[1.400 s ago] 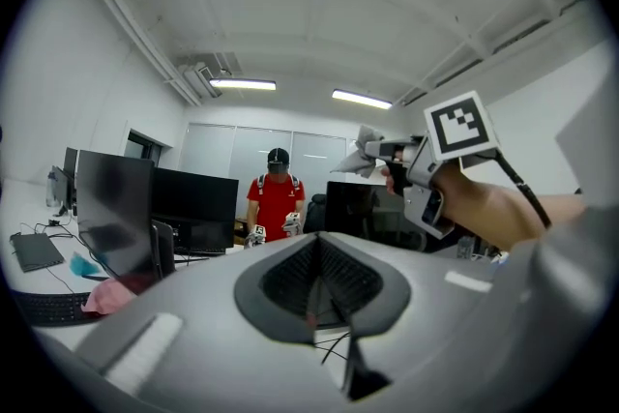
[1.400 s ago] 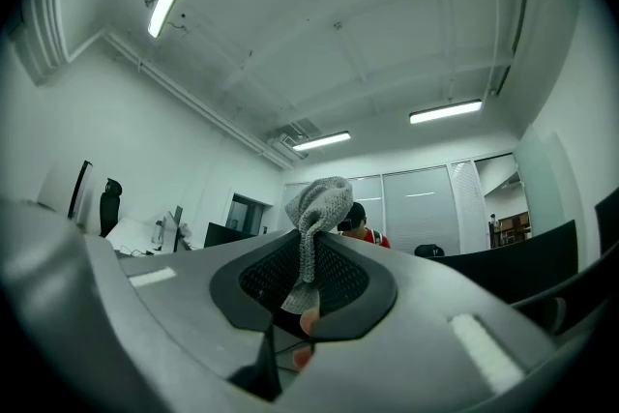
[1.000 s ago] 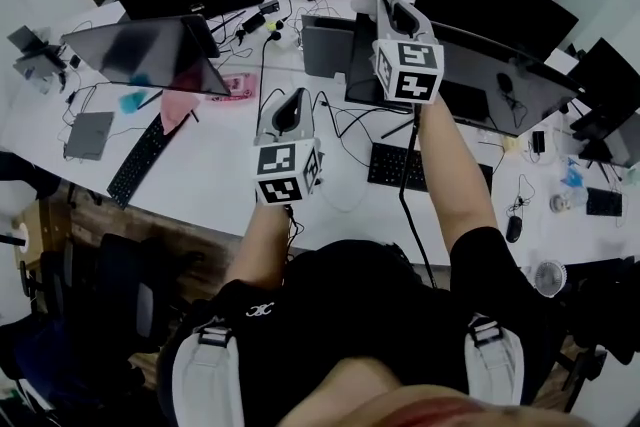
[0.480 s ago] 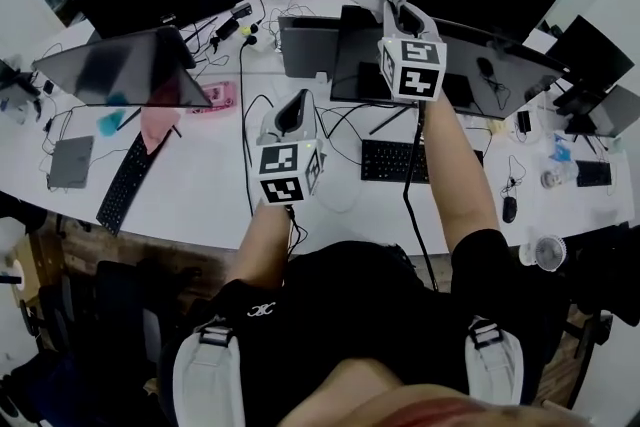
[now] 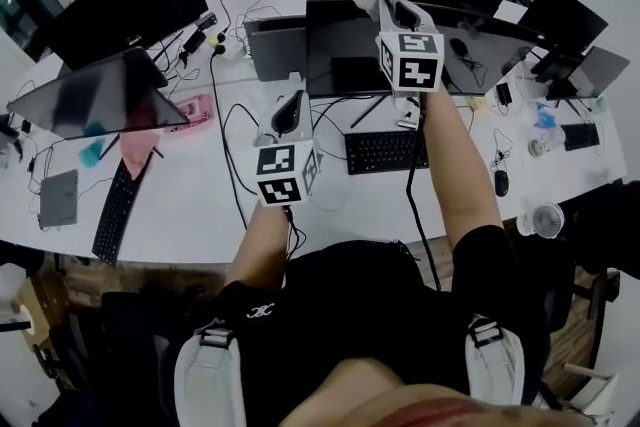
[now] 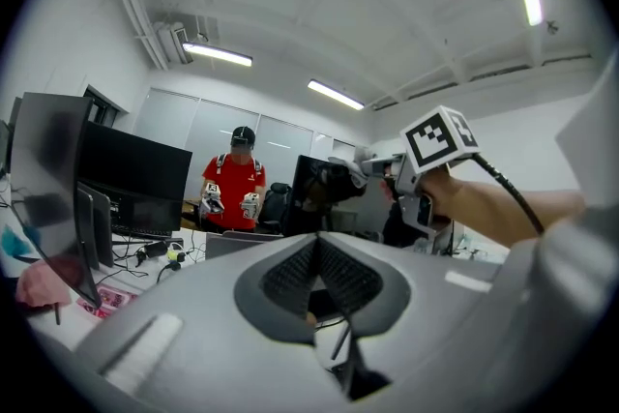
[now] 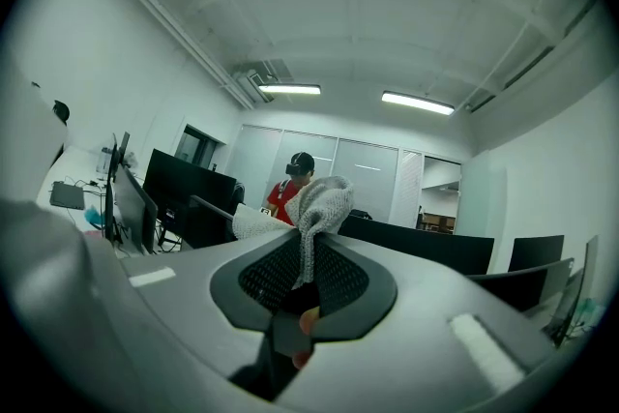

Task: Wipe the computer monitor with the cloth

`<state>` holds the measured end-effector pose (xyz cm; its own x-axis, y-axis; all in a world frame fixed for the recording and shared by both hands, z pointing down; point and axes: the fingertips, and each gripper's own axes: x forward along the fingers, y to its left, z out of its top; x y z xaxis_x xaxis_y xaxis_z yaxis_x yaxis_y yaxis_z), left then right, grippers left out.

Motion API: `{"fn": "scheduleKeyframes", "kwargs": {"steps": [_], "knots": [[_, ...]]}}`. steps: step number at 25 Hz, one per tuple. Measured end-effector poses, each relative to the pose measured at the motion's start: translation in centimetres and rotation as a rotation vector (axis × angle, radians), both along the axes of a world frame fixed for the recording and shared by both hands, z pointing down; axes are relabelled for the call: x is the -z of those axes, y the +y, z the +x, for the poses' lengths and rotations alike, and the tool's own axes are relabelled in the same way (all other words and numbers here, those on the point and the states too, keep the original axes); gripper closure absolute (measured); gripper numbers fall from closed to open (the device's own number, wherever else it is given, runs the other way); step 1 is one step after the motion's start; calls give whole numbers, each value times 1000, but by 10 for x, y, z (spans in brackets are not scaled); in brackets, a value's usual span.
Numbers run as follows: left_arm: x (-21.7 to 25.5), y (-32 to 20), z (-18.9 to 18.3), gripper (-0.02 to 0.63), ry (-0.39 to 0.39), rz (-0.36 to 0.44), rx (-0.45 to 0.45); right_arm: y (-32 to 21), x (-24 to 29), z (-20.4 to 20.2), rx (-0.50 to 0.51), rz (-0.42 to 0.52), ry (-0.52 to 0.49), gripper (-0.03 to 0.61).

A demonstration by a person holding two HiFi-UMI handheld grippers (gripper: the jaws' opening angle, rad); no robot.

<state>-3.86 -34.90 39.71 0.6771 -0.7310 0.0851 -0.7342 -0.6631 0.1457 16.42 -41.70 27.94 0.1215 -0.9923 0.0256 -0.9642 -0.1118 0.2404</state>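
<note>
So there's a long white desk [image 5: 190, 205] with the computer monitor [image 5: 335, 35] straight ahead. The right arm is stretched out toward it, with the right gripper [image 5: 392, 0] up at the screen's top edge. Its jaws are pinched on the pale knit cloth [image 7: 319, 198], which bunches up out of the tips, though I can't tell if it's touching the screen. The left arm is bent in closer, and the left gripper [image 5: 288, 110] hangs over the desk with its jaws together on nothing.
</note>
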Motion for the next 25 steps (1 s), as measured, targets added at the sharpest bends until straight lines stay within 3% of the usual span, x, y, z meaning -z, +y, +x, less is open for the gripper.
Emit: {"fn": "scheduleKeyframes", "kwargs": {"steps": [12, 25], "knots": [[0, 20, 55, 558, -38, 7, 3, 27, 1, 78, -33, 4, -53, 548], [6, 48, 161, 559, -62, 17, 32, 56, 2, 185, -2, -3, -69, 548]]}}
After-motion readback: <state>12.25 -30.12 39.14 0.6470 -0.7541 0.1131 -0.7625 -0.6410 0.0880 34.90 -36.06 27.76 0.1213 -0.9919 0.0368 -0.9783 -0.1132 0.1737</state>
